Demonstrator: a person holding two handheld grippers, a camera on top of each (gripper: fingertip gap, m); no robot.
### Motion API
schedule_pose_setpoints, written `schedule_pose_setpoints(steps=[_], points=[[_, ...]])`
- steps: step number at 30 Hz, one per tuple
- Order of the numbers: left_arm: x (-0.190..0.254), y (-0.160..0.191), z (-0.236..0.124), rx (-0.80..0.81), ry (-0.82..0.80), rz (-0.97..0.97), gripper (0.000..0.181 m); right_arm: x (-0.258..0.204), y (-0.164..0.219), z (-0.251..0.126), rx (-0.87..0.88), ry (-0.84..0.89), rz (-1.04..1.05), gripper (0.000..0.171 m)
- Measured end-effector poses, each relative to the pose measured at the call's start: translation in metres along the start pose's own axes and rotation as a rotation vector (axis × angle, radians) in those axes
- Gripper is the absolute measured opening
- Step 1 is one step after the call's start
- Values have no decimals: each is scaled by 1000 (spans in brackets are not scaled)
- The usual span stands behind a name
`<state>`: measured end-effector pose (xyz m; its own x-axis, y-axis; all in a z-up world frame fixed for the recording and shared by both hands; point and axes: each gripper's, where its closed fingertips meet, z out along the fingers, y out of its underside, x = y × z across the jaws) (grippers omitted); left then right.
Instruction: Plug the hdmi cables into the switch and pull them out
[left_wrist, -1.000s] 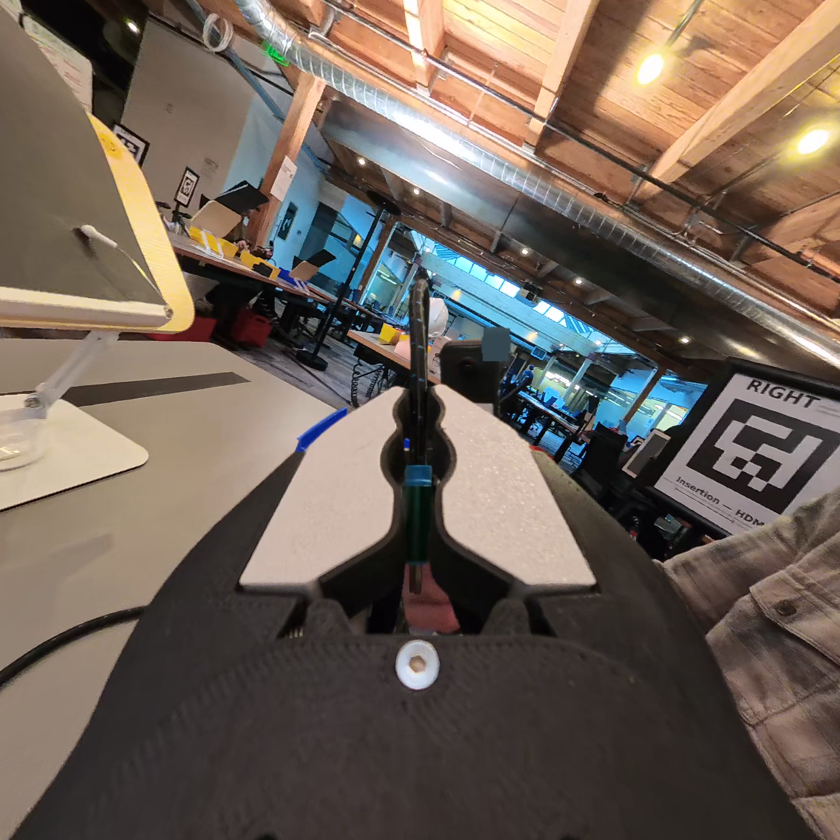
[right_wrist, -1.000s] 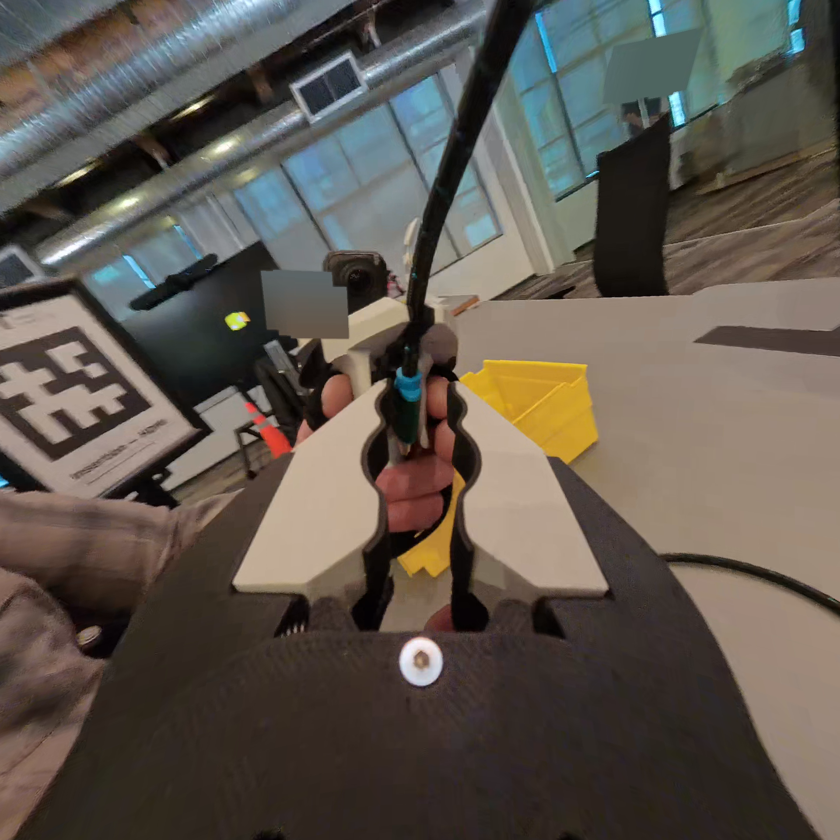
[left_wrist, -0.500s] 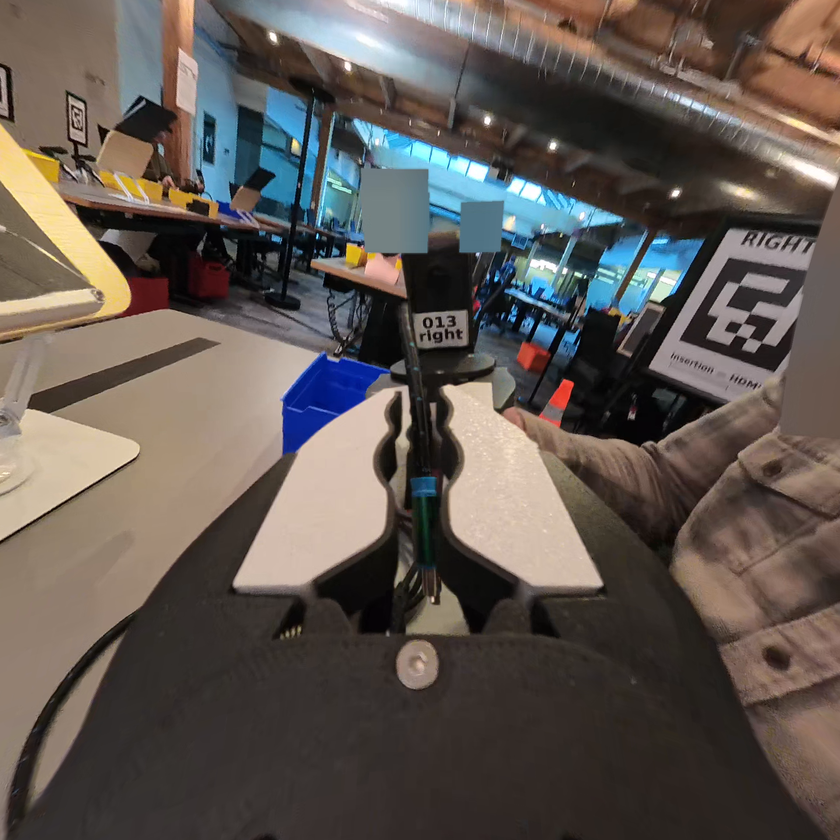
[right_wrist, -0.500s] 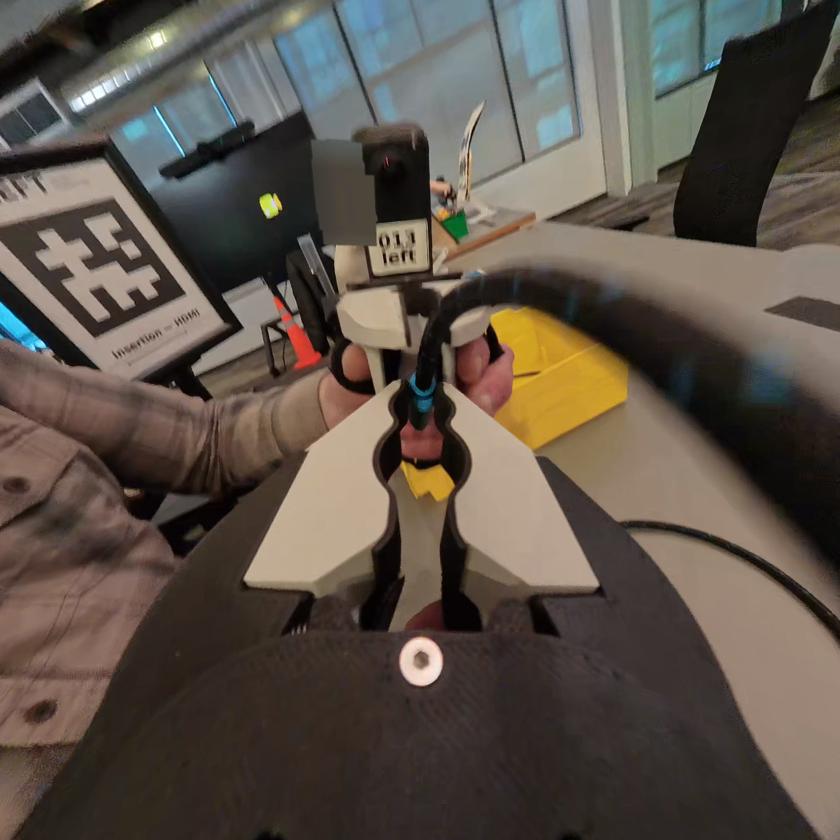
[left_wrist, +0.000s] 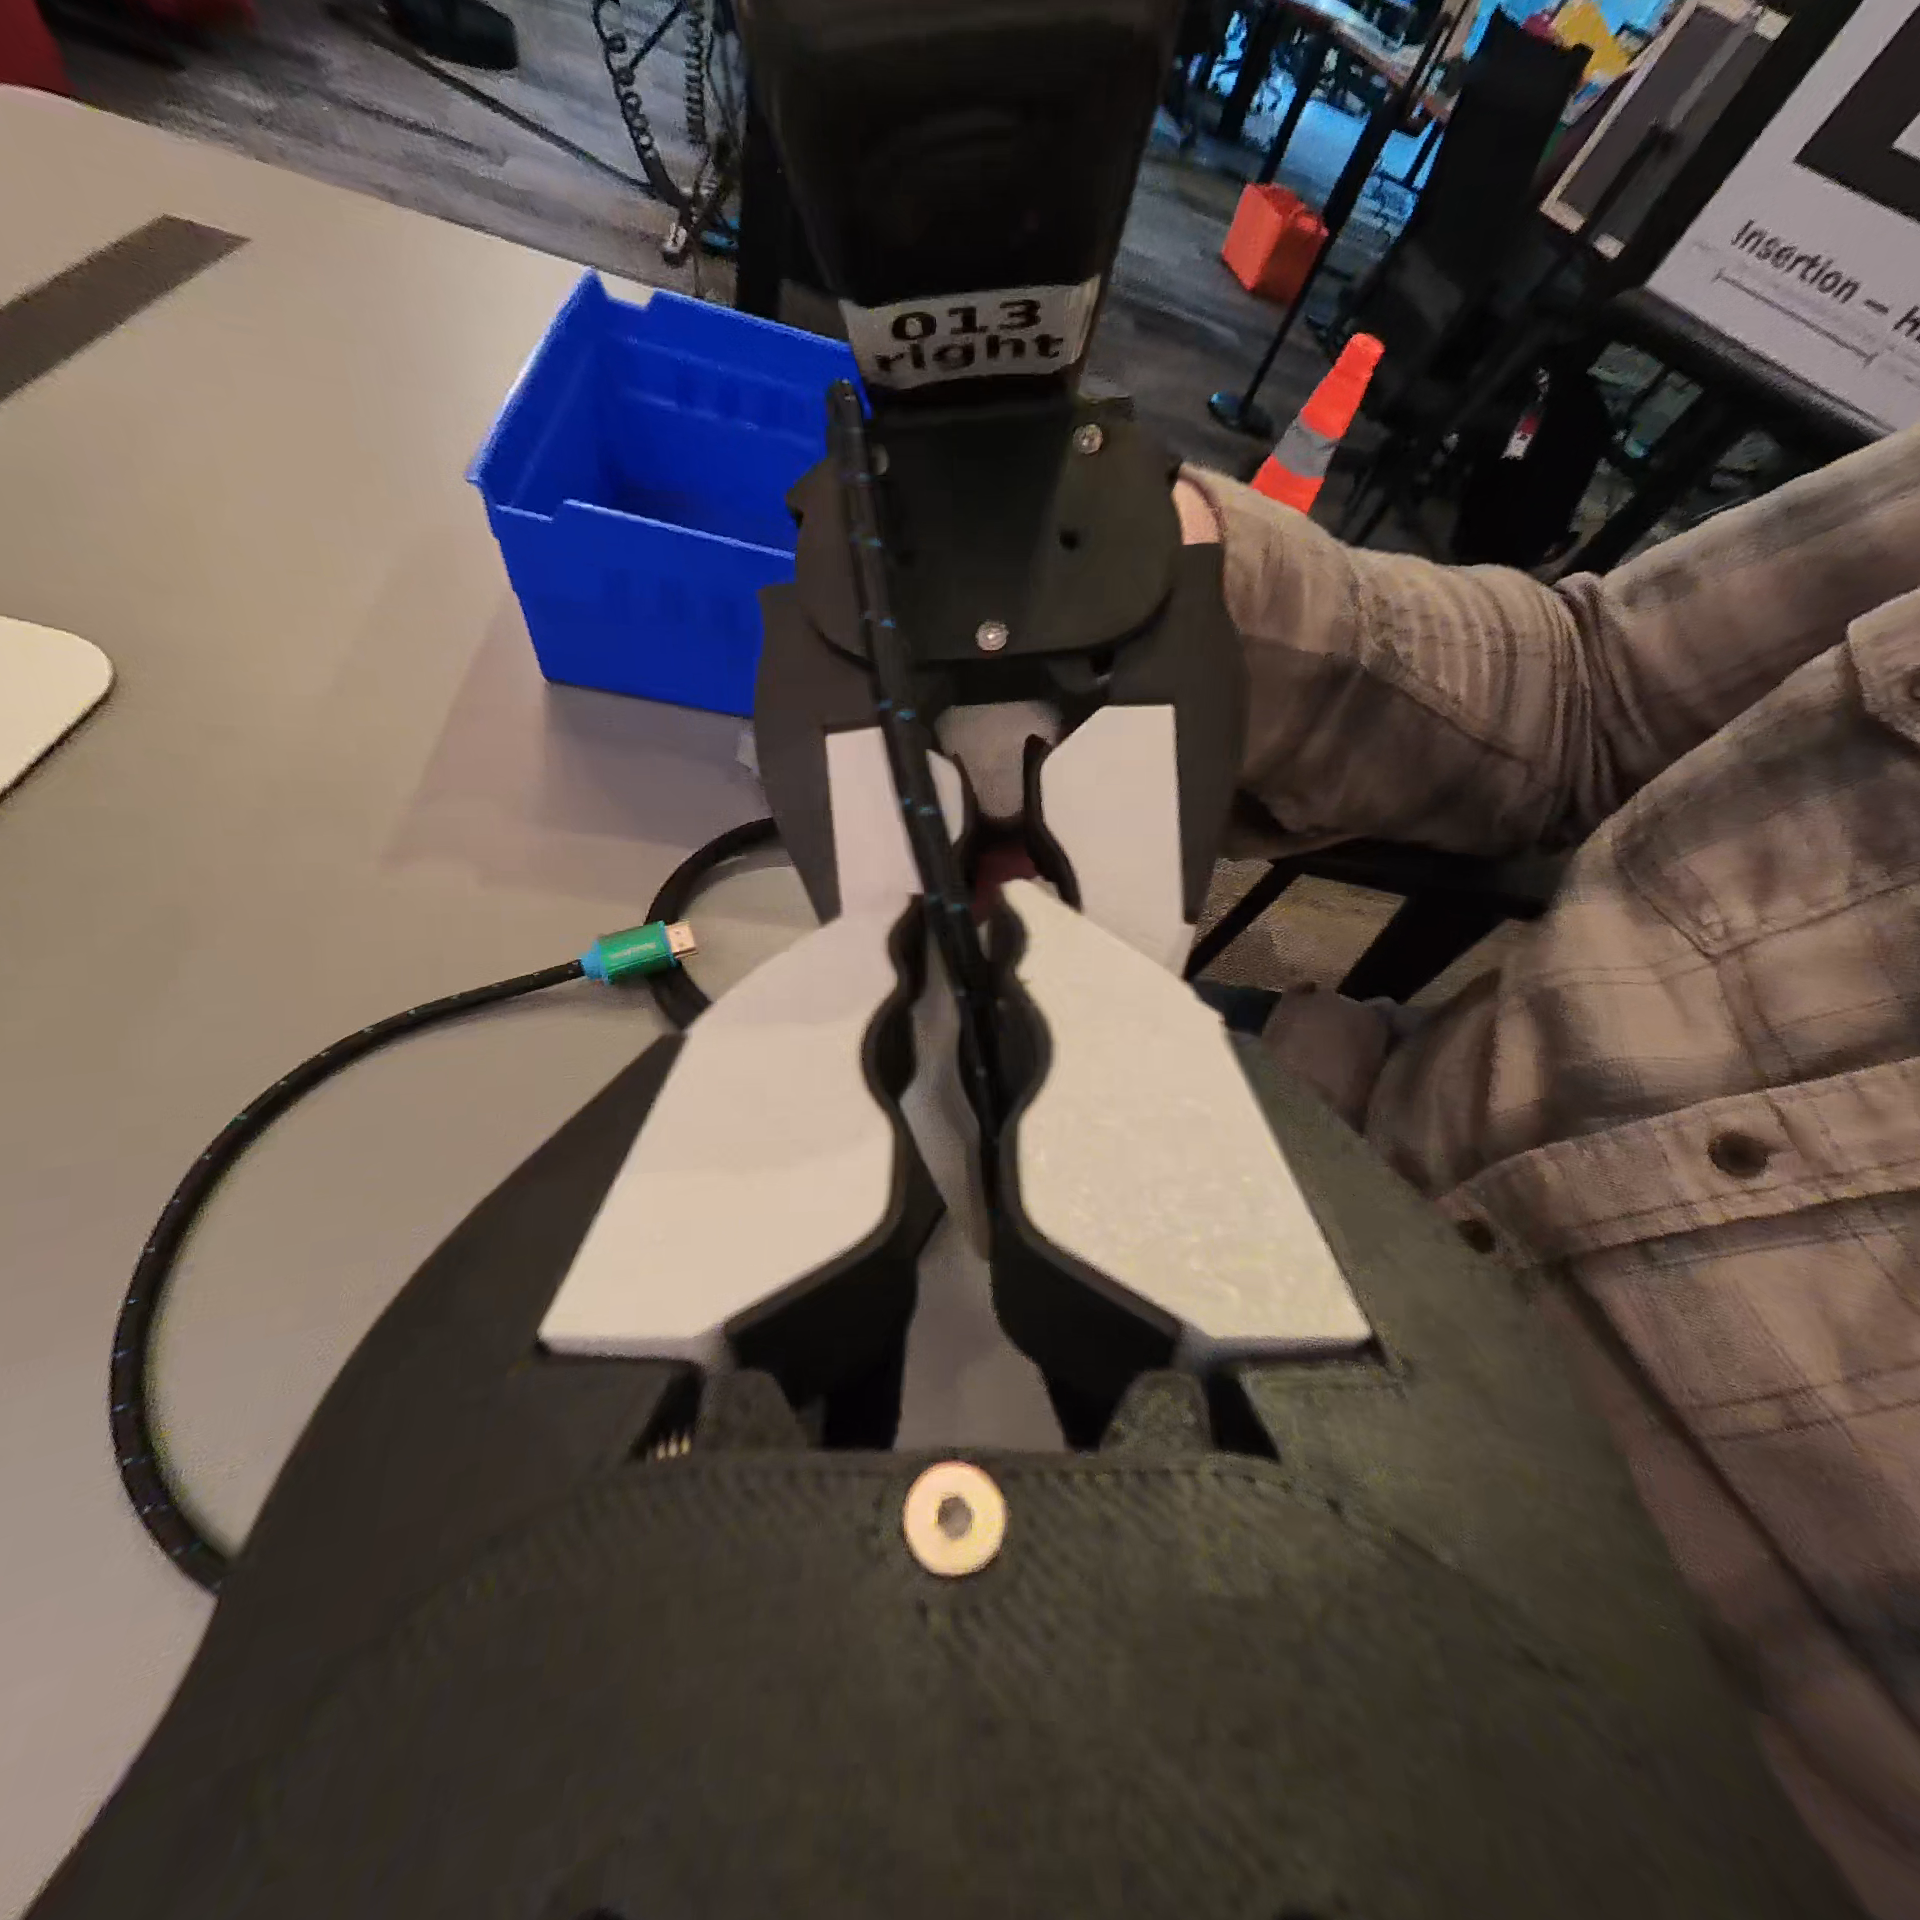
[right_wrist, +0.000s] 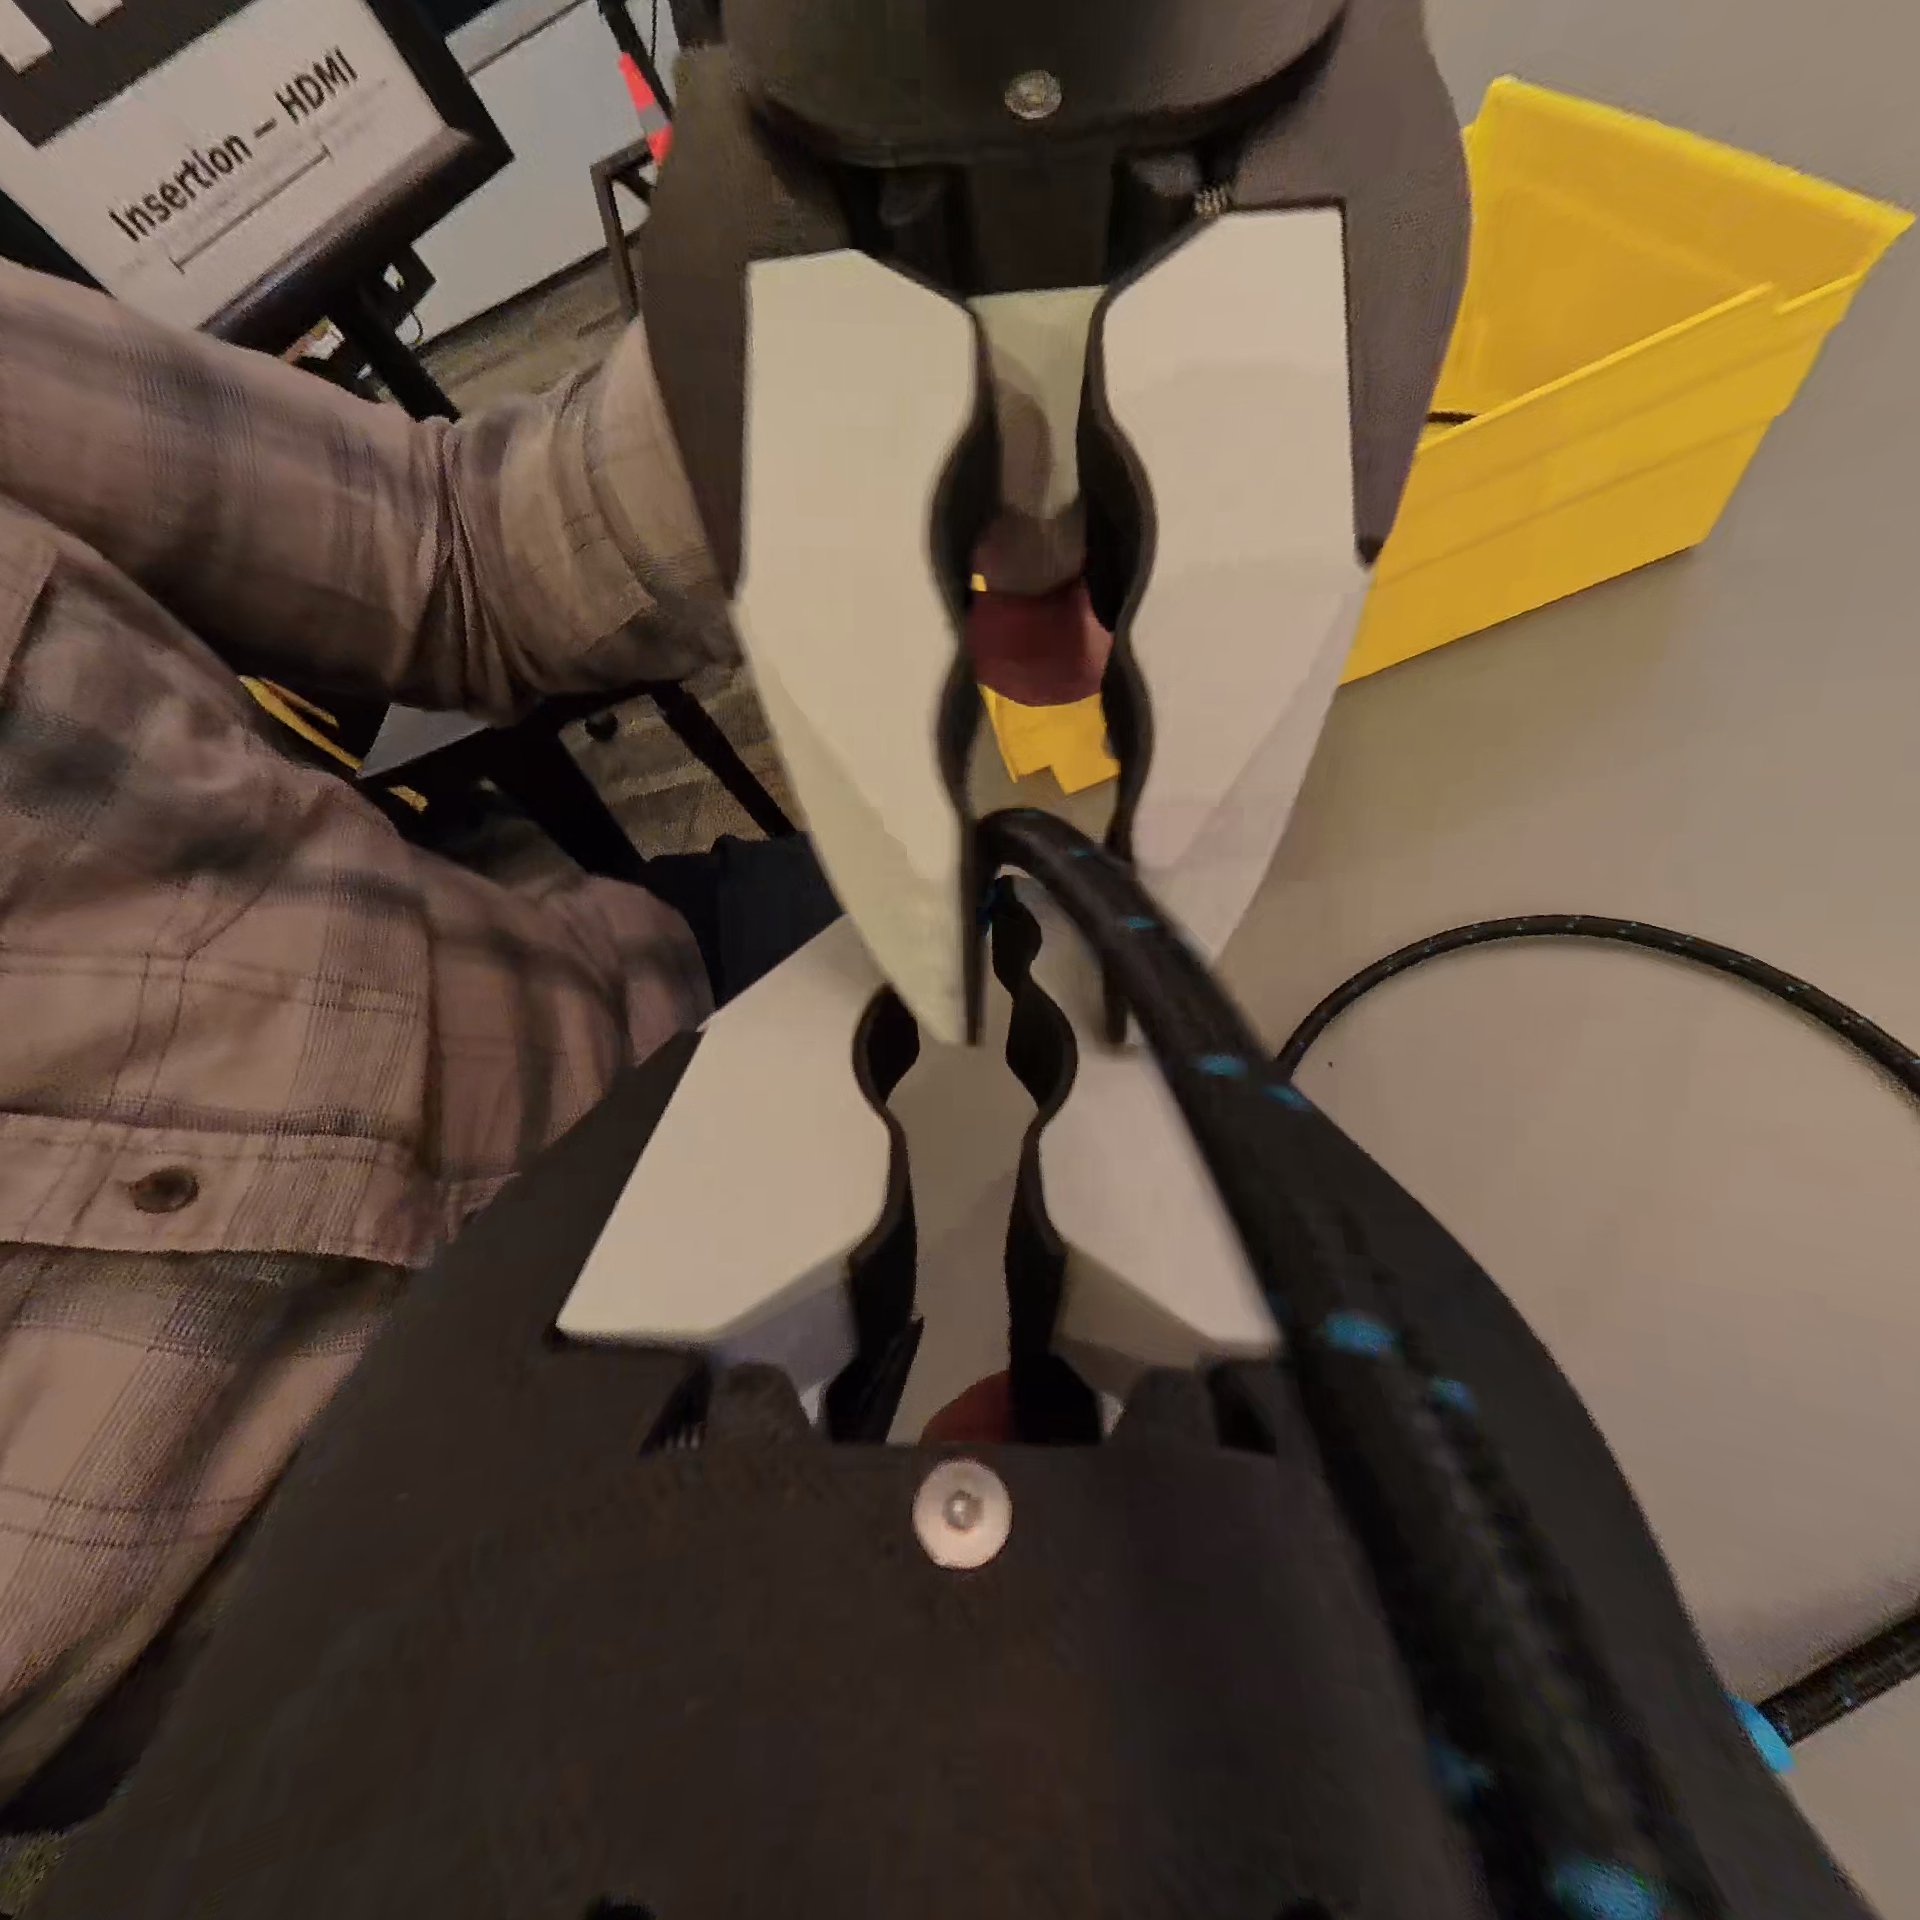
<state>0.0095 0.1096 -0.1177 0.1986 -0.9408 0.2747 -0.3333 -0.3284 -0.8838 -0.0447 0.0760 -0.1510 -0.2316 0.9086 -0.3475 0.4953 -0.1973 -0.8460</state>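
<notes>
**Item: braided cable** (left_wrist: 904, 717). It runs lengthwise through the narrow gap of your left gripper (left_wrist: 961, 914) and on toward the right gripper (right_wrist: 966, 1070). The left jaws look pinched on the cord itself rather than on a plug, though blur makes the contact hard to confirm.

**Item: right gripper.** It is nose to nose with the left, fingertips almost meeting. Its jaws stand narrowly apart with nothing between them. The cable drapes over the outside of its right finger (right_wrist: 1143, 1195) and trails off behind.

**Item: green-shelled plug** (left_wrist: 636, 951). It lies flat on the grey table (left_wrist: 260, 727), ahead and to the left of your left gripper. Its long axis runs left to right, with the metal tip pointing toward the grippers. Your left hand is the nearer one. Its cord loops round toward you.

**Item: switch.** It is not in either view, so you will have to find it before any insertion.

**Surroundings.** A blue bin (left_wrist: 644, 520) sits just beyond the plug. A yellow bin (right_wrist: 1621, 395) sits behind the left gripper on the opposite side. Loose cable loops (right_wrist: 1558, 935) lie on the table.

**Obstruction.** The draped cord lies across the right gripper, so you should probably free it first.
</notes>
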Motion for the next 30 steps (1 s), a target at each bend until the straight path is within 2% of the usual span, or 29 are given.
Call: schedule_pose_setpoints(steps=[4, 7, 9, 12, 19, 23, 30], points=[[-10, -5, -5, 57, -37, -52, 6, 14, 1, -6, 4, 73, 1, 9], [-29, -21, -20, 165, -144, -86, 5, 35, -14, -18, 85, 227, -37, 9], [-42, -30, -33, 262, -205, -143, 4, 48, -23, -27, 97, 368, -107, 31], [-60, -38, -52, 417, -276, -245, 3, 60, -24, -29, 26, 535, -197, 49], [-73, -47, -72, 577, -394, -295, 4, 70, -31, 5, 107, 664, -112, 51], [-70, -52, -76, 625, -428, -291, 4, 68, -47, 12, 273, 704, -35, 52], [-67, -51, -67, 576, -478, -259, 5, 64, -58, 6, 367, 766, -40, 29]])
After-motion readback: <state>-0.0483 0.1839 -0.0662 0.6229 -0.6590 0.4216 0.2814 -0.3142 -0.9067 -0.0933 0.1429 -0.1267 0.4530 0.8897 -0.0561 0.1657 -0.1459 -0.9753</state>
